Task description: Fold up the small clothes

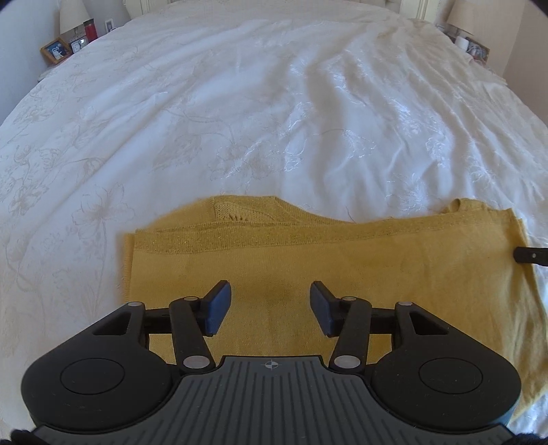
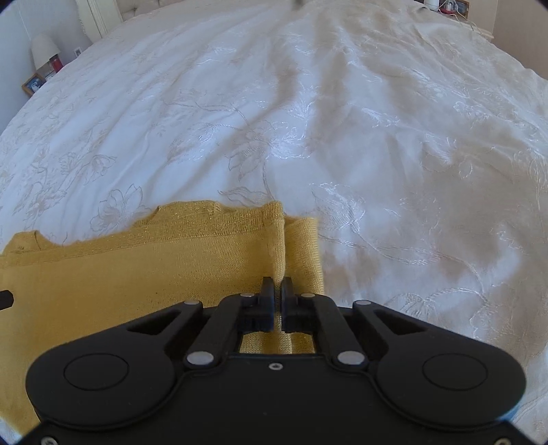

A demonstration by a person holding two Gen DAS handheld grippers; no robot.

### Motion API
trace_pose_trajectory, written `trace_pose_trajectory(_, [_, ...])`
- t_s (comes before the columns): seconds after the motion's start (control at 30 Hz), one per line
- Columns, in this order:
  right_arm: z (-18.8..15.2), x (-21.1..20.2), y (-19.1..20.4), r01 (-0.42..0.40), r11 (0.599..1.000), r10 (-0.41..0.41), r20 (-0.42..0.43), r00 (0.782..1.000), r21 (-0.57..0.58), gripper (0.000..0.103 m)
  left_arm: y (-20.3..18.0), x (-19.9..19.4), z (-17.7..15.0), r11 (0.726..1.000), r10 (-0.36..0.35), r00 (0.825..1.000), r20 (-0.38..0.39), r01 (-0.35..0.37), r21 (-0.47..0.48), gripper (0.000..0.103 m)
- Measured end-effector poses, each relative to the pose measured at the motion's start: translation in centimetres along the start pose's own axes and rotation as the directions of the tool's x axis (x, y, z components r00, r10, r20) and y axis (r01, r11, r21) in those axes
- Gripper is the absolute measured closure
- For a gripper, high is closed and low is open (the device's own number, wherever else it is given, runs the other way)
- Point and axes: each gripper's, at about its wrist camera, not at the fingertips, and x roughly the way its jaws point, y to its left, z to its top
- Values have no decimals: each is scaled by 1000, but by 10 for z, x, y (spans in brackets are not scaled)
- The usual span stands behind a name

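Observation:
A mustard-yellow knit garment (image 1: 342,260) lies flat on the white embroidered bedspread (image 1: 239,102), near its front edge. My left gripper (image 1: 270,306) is open and empty just above the garment's middle. In the right wrist view the garment (image 2: 137,274) fills the lower left. My right gripper (image 2: 278,291) is shut on a raised fold at the garment's right edge. One finger of the right gripper (image 1: 531,255) shows at the right edge of the left wrist view.
The bedspread (image 2: 376,137) stretches far ahead with soft wrinkles. A nightstand with a lamp, a photo frame (image 1: 56,50) and a red can (image 1: 91,31) stands at the far left. Another nightstand (image 1: 472,44) stands at the far right.

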Motion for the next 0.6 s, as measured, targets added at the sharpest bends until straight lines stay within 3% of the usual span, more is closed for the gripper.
trace_pose_trajectory(0.07, [0, -2, -1, -17, 1000, 17, 3, 1000, -3, 92, -4, 6, 2, 1000, 3, 1000, -8, -3, 17, 53])
trace_pose_trajectory(0.1, [-1, -3, -2, -29, 1000, 29, 7, 1000, 3, 86, -6, 11, 3, 1000, 5, 1000, -18, -5, 23, 53])
trace_pose_trajectory(0.23, [-2, -13, -9, -32, 998, 31, 28, 999, 45, 83, -7, 32, 5, 999, 28, 997, -70, -26, 27, 48])
trace_pose_trajectory(0.27, [-3, -17, -11, -33, 998, 31, 33, 999, 52, 78, -7, 36, 5, 999, 31, 997, -76, -29, 27, 44])
trace_pose_trajectory(0.3, [-4, -22, -12, -33, 998, 30, 40, 999, 57, 63, -7, 38, 6, 999, 34, 996, -79, -32, 29, 40])
trace_pose_trajectory(0.37, [-8, -30, -15, -43, 997, 40, 45, 998, 63, 45, -8, 40, 8, 999, 42, 996, -85, -39, 37, 33])
trace_pose_trajectory(0.6, [-35, -47, -12, -50, 998, 50, -2, 999, 47, 29, -7, 37, 10, 999, 43, 994, -101, -40, 28, 24])
